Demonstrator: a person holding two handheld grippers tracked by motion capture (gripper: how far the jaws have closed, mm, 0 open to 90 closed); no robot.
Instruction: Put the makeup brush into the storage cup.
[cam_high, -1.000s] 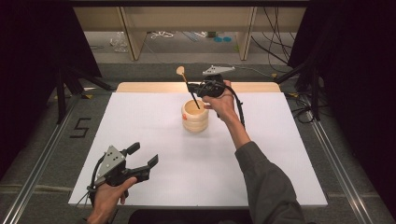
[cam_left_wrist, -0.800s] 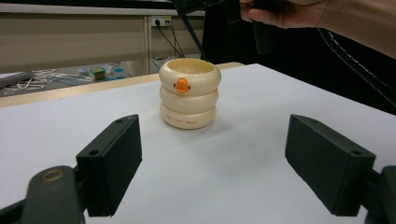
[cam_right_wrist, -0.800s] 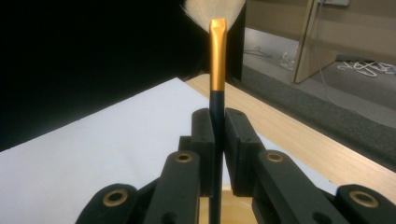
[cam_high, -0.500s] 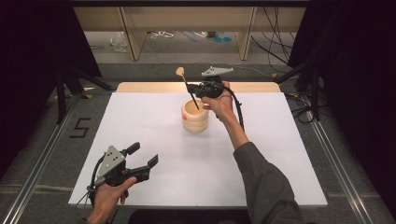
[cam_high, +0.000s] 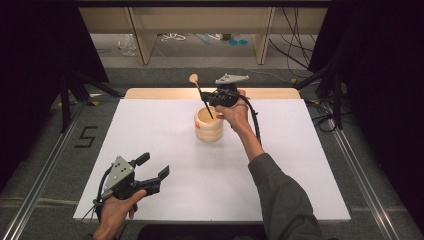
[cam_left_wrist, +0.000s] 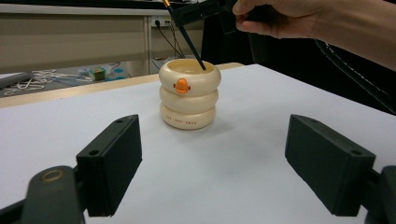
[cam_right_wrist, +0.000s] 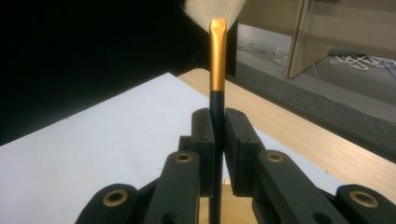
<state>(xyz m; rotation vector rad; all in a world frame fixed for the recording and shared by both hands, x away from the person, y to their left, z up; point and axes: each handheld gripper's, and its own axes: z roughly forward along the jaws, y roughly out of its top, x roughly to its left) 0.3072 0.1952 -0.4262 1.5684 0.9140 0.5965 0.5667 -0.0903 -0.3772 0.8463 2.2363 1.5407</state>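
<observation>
A: Which step is going on here?

B: The right gripper (cam_high: 216, 96) is pinching a brush (cam_right_wrist: 216, 70) by its dark handle, bristles up, and is holding the handle's tip just inside the mouth of the holder (cam_high: 208, 124). I judge this as the moment of standing the brush in the holder.

A: Where is the holder sitting?

B: It is standing upright on the table (cam_high: 165, 130), slightly toward twelve o'clock from the middle. In the left gripper view it is looking like three stacked cream rings with a small orange mark on the front (cam_left_wrist: 188, 93).

A: And the left gripper?

B: The left gripper (cam_high: 152, 167) is resting near seven o'clock, well apart from the holder, with its jaws spread and nothing between them.

A: What is the next move calling for?

B: Probably lowering the handle down inside the rim, then easing the jaws apart so the brush leans on the wall without tipping the holder.

A: And the surroundings?

B: A white sheet is covering the table, a wooden edge is showing at twelve o'clock, and cables are lying on the floor beyond.
</observation>
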